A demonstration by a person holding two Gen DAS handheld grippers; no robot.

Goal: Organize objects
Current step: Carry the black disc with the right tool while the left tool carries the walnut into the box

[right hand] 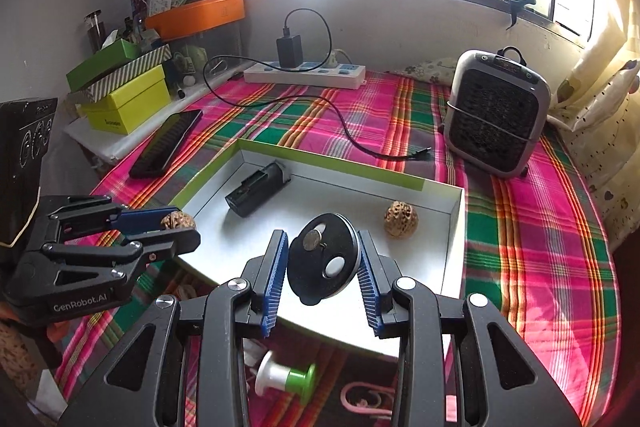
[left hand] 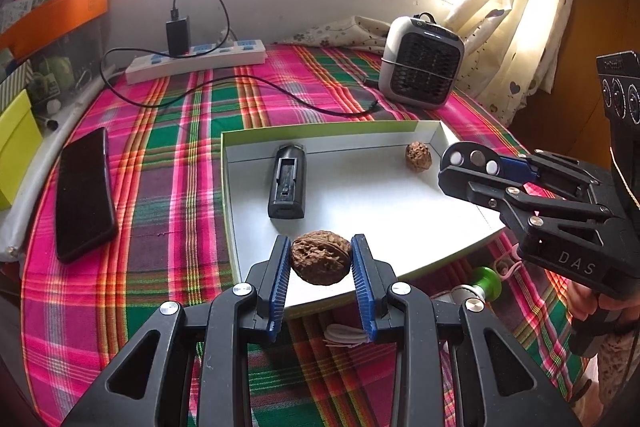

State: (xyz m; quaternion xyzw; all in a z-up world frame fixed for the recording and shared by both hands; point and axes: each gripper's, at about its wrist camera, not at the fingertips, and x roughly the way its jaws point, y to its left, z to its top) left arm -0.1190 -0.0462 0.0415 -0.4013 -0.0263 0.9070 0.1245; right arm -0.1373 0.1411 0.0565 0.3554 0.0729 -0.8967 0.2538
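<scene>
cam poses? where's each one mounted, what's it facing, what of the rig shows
Left wrist: on the left gripper, facing the window; it grips a walnut over the box lid; right gripper at right.
Right wrist: on the right gripper, same heading, gripping a black disc.
Shared: lid, heater, phone.

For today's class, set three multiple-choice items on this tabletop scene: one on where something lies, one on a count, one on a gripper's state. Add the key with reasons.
1. Where does the black phone lie?
A. In the box
B. On the plaid cloth, left of the box
C. On the window sill

2. How many walnuts are visible?
A. One
B. Two
C. Four

3. What is the right gripper doing?
A. Gripping a black disc
B. Hanging open and empty
C. Gripping a cable

Key: 1 B, it rests on the cloth outside the white box. 2 B, one lies in the box, one in the left gripper. 3 A, the black disc sits between its pads.
</scene>
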